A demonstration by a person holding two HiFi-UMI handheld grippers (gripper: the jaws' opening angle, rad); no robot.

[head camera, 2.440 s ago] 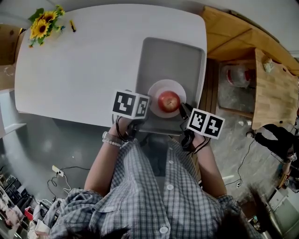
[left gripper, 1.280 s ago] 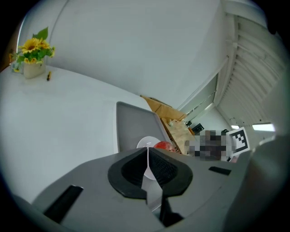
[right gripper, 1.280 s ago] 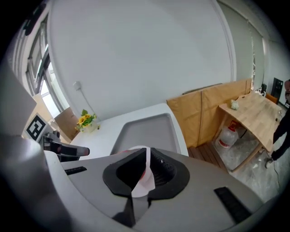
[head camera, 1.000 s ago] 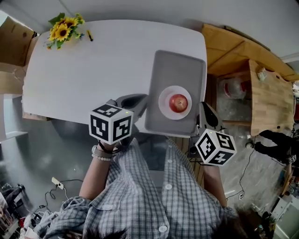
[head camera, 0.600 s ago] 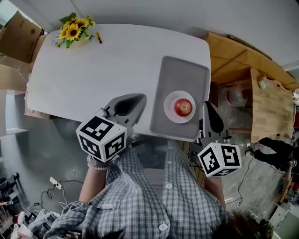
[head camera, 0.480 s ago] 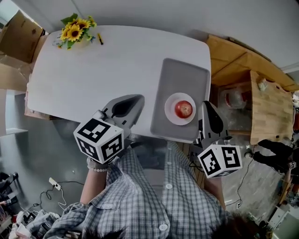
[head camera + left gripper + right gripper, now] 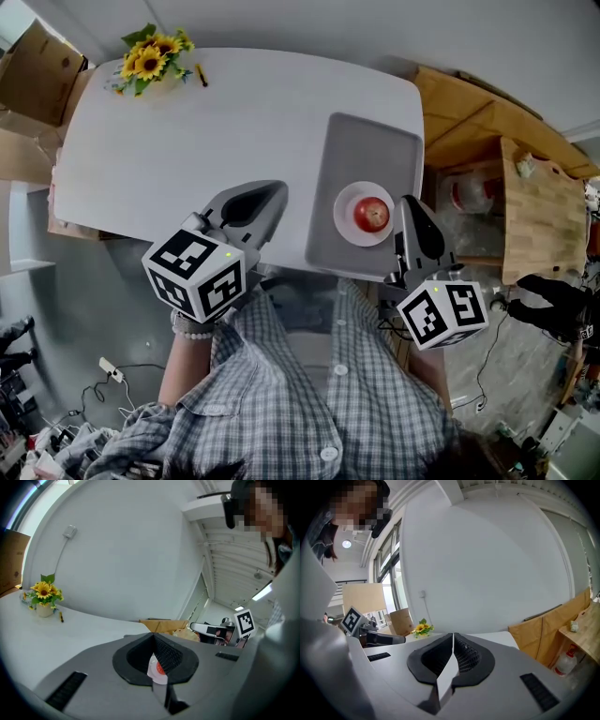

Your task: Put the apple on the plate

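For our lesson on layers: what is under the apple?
A white plate lies under the apple, itself on a grey tray. The plate's centre is hidden beneath the apple.

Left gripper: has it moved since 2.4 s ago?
Yes. The left gripper has pulled back leftward from the tray; earlier it sat beside the plate, now bare table separates it from the tray.

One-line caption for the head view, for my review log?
The apple rests on the white plate on a grey tray; the left gripper and right gripper flank it, jaws shut and empty.
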